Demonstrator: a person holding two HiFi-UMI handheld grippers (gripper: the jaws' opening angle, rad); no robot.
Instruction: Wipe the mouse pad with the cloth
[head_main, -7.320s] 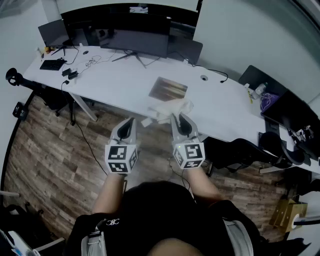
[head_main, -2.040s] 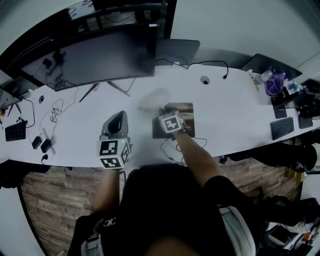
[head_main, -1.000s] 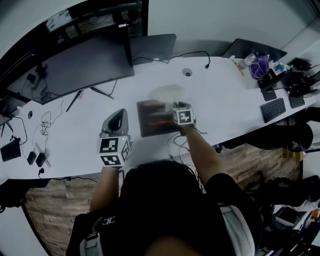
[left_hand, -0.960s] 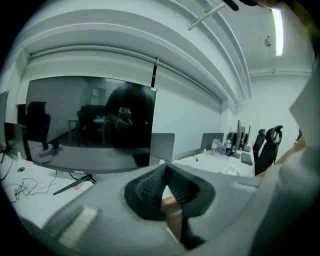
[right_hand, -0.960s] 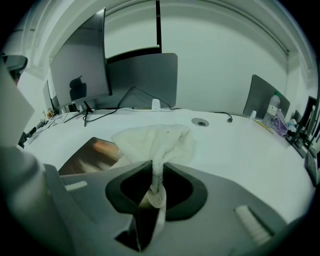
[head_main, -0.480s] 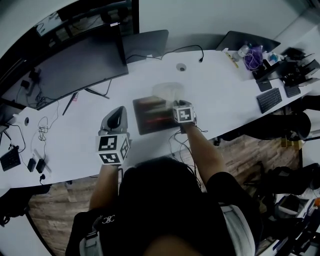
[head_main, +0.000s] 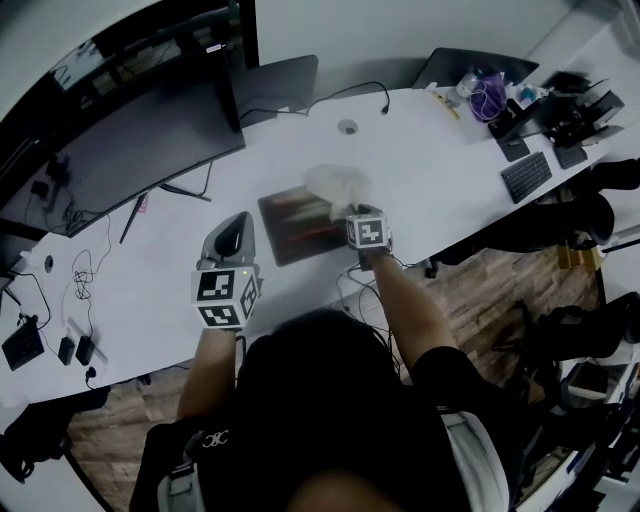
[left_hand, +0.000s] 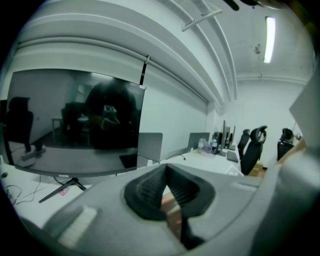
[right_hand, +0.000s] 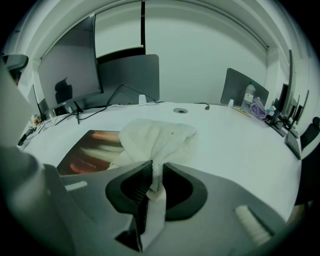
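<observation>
Nearest: the person's two forearms reached out over the white tabletop (head_main: 430, 160), one gripper in each hand.

Left gripper (head_main: 236, 235) sat left of the mouse pad (head_main: 292, 228), apart from it and over bare tabletop. Whether it touched the surface could not be told. In the left gripper view its jaws were closed tip to tip, with nothing between them.

Right gripper (head_main: 352, 208) was at the pad's right side, near its far corner. Its jaws were clamped tight on a pinched fold of the white cloth (right_hand: 159, 137). A thin strip of cloth ran back between the pads, and the rest bunched up in a loose mound just past the tips.

The cloth mound lay across the pad's far right corner and spilled onto the tabletop beyond. The pad lay flat, dark with reddish and pale streaks. Its left and near parts were uncovered.

Farther back: a large dark monitor (head_main: 140, 140) stood on its stand at the left. A round grommet (head_main: 347, 127) was set in the tabletop beyond the cloth. A black cable (head_main: 350, 95) looped along the far edge.

Far right end of the tabletop: a keyboard (head_main: 525, 177) and a cluster of small items, too small to identify.
</observation>
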